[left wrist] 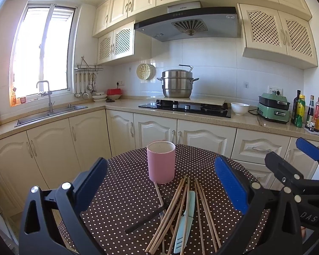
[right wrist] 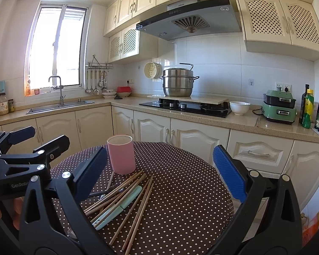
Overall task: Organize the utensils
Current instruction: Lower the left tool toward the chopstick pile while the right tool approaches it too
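Chopsticks lying loose at 6 o'clock of the pink cup are looking light, stiff, slippery, so I'm thinking pinch mid-length, with both the left tool and right tool gaping wide, empty.

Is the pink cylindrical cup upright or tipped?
Upright: the pink cylindrical cup stands on its base on the dotted tablecloth, its open rim facing up.

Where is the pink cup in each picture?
Left wrist view: the pink cup stands mid-frame, just behind the chopsticks.
Right wrist view: the pink cup sits left of centre, behind the pile.
Shared landmark: the steel pot on the stove.
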`<state>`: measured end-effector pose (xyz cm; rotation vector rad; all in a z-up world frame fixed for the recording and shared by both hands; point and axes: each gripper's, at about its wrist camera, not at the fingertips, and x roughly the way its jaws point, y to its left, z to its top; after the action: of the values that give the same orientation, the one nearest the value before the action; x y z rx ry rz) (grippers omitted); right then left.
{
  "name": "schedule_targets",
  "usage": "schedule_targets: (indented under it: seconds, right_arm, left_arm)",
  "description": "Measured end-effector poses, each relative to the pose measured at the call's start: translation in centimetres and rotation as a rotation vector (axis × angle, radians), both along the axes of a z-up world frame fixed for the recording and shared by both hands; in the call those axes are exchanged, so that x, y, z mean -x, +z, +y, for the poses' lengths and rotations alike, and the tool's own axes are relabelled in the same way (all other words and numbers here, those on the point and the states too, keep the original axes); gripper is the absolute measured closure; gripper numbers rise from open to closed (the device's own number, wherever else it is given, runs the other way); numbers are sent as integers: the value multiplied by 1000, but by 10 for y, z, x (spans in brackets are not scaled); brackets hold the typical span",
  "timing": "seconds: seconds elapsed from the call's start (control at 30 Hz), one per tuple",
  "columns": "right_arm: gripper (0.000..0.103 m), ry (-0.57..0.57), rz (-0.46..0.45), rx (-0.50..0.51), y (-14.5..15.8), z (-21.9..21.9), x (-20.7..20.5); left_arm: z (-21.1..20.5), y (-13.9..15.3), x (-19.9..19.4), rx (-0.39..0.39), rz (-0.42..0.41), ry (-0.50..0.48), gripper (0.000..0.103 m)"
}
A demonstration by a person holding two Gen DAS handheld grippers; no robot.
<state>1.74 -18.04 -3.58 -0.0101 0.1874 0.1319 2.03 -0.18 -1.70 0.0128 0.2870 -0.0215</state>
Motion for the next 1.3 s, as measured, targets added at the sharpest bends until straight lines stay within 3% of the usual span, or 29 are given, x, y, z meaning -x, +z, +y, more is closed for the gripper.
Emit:
schedule_targets:
  seconds: [0.8, 1.1, 1.17, 1.23, 1.3]
  right_arm:
    - [6, 77, 235, -61, -30, -1, -41]
    - [6, 69, 375, 27, -60, 11, -72]
    - [10, 51, 407, 40, -69, 11, -79]
    - [15, 39, 427, 41, -76, 10, -83]
    - [19, 44, 457, 44, -83, 11, -88]
  left_arm:
    - [4, -29, -35, -12, 157, 16, 4]
    - [21, -66, -76, 25, 364, -94, 5]
    - [24, -78, -86, 20, 407, -109, 10]
    - [26, -92, -97, 7, 469, -128, 26]
    - [27, -106, -107, 5, 528, -152, 32]
